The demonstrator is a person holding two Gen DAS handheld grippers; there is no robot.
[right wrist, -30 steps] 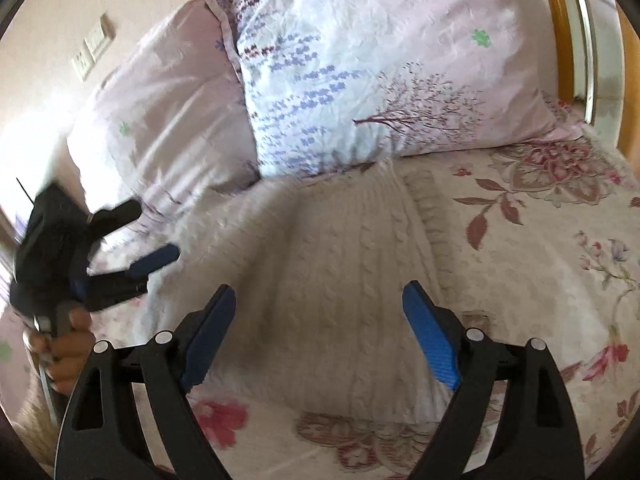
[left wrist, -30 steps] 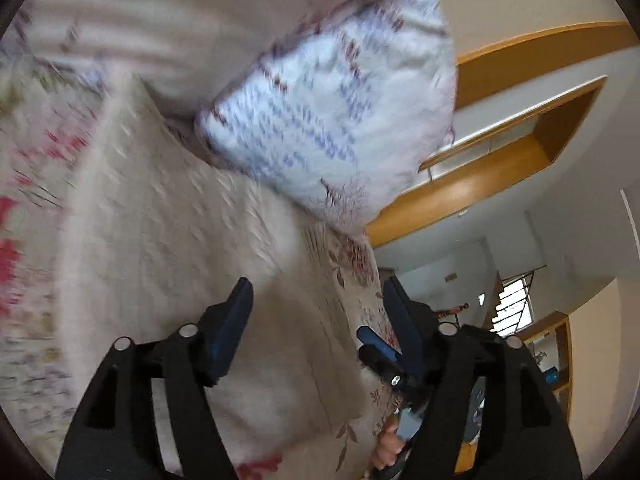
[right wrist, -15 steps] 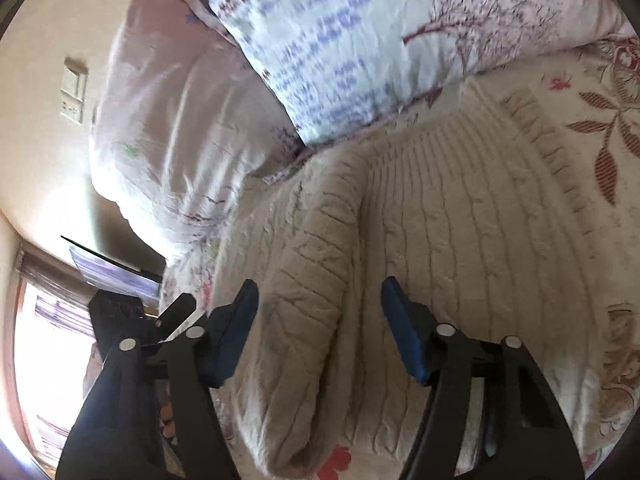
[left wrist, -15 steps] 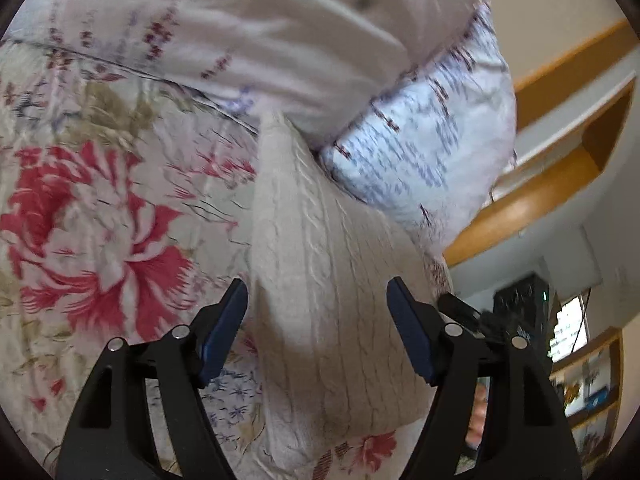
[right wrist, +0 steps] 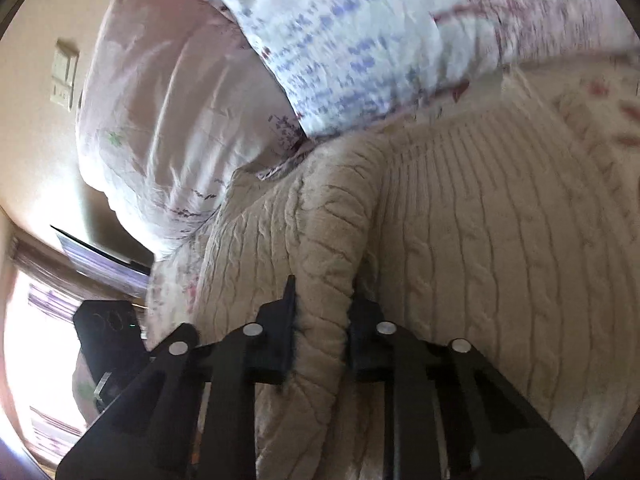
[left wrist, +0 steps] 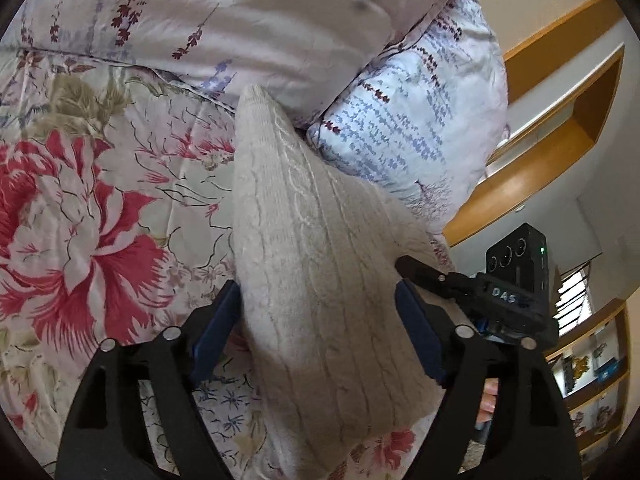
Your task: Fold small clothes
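Pinching a sweater (right wrist: 500, 264) fold, the right gripper (right wrist: 320, 336) is clamped; left gripper (left wrist: 316, 328) fingers straddle it, apart.

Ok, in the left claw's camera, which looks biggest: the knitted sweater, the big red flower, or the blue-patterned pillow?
Largest to smallest as they look in the left wrist view:
1. knitted sweater, though it lies nearest the camera, which swells it
2. blue-patterned pillow
3. big red flower, cut off by the edge, so its rank against the pillow is unsure

Matt cable-knit wool sweater (left wrist: 316, 280); smooth printed cotton pillow (left wrist: 420, 120).
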